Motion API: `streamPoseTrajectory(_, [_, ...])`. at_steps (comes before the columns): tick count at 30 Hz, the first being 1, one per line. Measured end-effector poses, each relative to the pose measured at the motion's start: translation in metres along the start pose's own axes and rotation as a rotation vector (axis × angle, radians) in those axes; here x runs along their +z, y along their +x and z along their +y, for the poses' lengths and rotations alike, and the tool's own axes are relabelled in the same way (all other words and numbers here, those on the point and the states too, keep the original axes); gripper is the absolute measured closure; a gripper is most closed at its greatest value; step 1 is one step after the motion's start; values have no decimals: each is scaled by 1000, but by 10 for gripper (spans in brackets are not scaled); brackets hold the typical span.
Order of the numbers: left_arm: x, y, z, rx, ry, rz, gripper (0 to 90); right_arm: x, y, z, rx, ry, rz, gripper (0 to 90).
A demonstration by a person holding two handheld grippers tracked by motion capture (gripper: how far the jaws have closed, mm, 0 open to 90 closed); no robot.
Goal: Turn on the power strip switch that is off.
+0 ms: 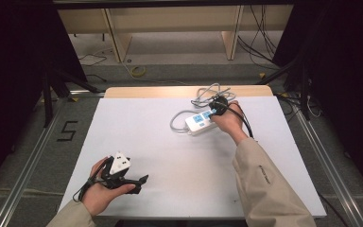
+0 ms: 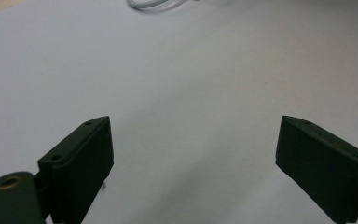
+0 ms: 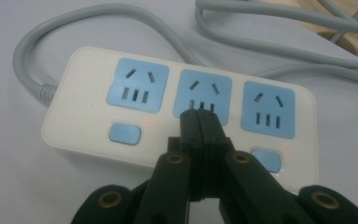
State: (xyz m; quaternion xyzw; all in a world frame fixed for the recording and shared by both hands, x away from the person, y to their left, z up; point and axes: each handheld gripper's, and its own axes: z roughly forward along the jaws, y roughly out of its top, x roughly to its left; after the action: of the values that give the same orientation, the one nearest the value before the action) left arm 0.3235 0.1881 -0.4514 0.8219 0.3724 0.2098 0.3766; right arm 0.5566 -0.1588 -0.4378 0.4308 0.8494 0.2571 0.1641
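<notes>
High view, strip: a white plastic power strip with three blue socket faces (image 1: 201, 121) lies flat on the matte white table sheet (image 1: 184, 161), its long axis slanting from lower left up to the right; its grey rubbery cord (image 1: 177, 118) loops off the left end.
High view, right gripper: the right gripper (image 1: 216, 109) sits over the strip's right end, in the person's right hand (image 1: 229, 124).
High view, left gripper: the left gripper (image 1: 142, 182) rests well apart from the strip, near the table's front edge.
Left gripper view: two flat black blocky jaws spread wide over bare sheet (nothing between them).
Right gripper view: jaws pressed together, clenched on nothing, tips over the strip's middle socket (image 3: 203, 95); rounded blue switches (image 3: 125, 134) and small red lamps (image 3: 148, 123) sit below the sockets.
</notes>
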Motion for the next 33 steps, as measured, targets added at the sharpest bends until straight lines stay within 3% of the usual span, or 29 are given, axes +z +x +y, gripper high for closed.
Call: streamPoseTrajectory(33, [0, 0, 0, 0, -1, -1, 107, 6, 0, 1, -2, 43, -2, 900])
